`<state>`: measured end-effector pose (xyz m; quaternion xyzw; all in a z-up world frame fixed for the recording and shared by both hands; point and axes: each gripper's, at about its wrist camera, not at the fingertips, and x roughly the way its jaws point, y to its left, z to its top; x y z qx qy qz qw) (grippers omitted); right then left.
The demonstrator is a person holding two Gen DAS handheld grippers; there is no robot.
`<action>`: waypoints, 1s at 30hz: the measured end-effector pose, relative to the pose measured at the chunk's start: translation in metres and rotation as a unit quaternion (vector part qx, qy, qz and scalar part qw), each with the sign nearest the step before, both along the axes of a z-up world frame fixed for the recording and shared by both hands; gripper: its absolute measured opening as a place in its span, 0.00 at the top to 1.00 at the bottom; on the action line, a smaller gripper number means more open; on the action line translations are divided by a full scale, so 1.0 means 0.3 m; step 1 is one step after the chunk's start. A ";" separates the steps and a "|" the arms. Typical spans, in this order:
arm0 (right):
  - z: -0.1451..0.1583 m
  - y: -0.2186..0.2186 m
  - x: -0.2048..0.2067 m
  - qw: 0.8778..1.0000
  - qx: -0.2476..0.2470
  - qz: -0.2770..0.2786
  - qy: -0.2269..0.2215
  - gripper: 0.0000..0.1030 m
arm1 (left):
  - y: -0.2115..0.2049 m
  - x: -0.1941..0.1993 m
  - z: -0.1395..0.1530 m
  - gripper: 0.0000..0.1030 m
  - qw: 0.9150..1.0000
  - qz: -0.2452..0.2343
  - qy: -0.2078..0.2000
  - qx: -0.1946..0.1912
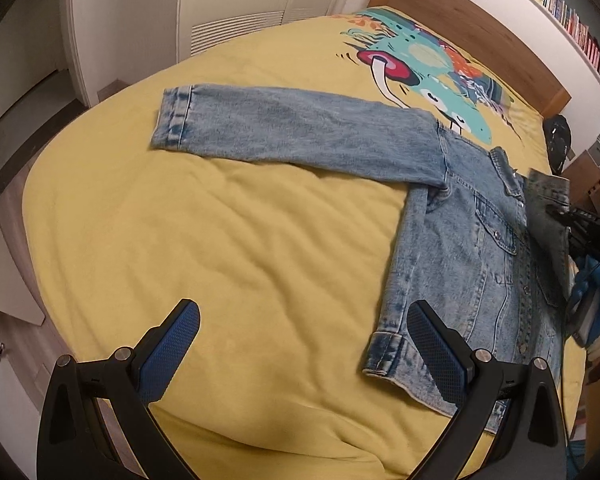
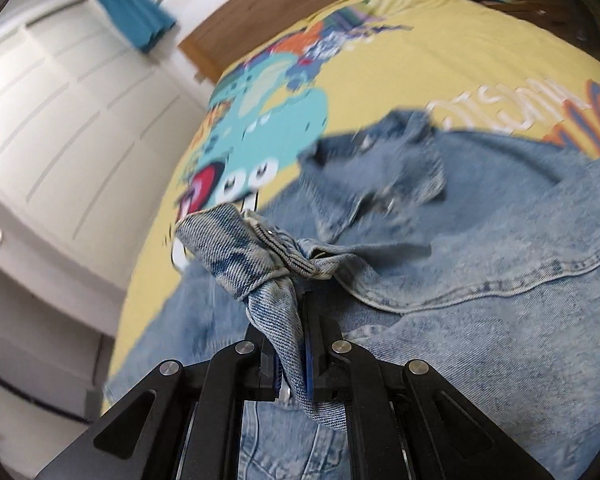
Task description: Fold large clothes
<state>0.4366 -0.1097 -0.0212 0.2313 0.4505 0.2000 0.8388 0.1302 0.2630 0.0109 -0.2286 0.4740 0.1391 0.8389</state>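
Sleeve cuff pinched, other sleeve lying flat
The right gripper [image 2: 294, 344] is closed on the denim jacket [image 1: 472, 240] cuff [image 2: 236, 248]; left gripper [image 1: 304, 344] is wide open, empty; the thick cuff may slip out in a quick swing

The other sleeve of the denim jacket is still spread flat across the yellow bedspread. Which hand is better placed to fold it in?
Probably left. The left gripper is open and empty over the bedspread, facing the flat sleeve. The right gripper is shut on a sleeve cuff.
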 end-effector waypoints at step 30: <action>-0.101 0.321 -0.170 0.980 -0.149 0.129 0.003 0.18 | -0.201 0.141 0.087 0.01 0.998 -0.059 0.000 0.032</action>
